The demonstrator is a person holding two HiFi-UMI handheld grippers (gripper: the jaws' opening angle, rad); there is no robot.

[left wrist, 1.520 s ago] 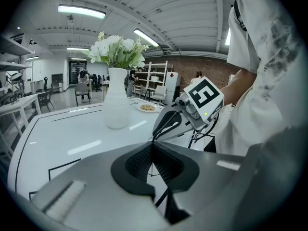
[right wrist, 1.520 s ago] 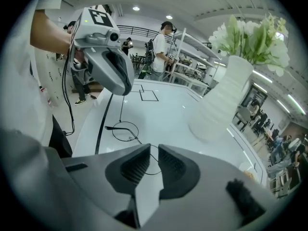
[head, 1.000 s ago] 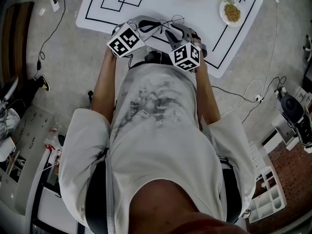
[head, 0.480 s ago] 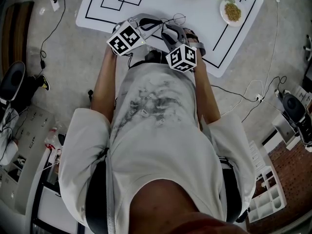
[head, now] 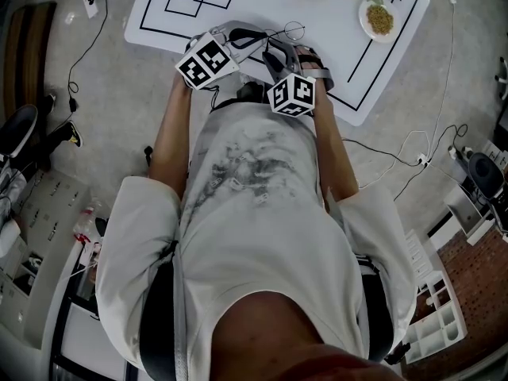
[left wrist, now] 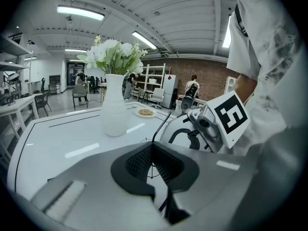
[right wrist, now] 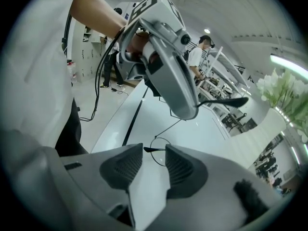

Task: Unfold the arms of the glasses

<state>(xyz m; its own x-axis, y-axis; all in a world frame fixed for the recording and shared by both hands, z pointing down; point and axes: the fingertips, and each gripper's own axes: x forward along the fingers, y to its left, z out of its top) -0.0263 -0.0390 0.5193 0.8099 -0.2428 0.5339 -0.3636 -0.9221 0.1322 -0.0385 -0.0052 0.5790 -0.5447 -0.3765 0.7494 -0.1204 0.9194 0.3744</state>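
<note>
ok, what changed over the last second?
Right tool rolled and slid a little toward the left tool. Its jaws have just been opening, and the glasses show in the gap with the pads not on them. Unchanged: left tool shut on a glasses arm, in place; table as before.

Open-plan lab: shelving (left wrist: 155, 81), brick wall (left wrist: 211, 73), strip lights (left wrist: 79, 12)
</note>
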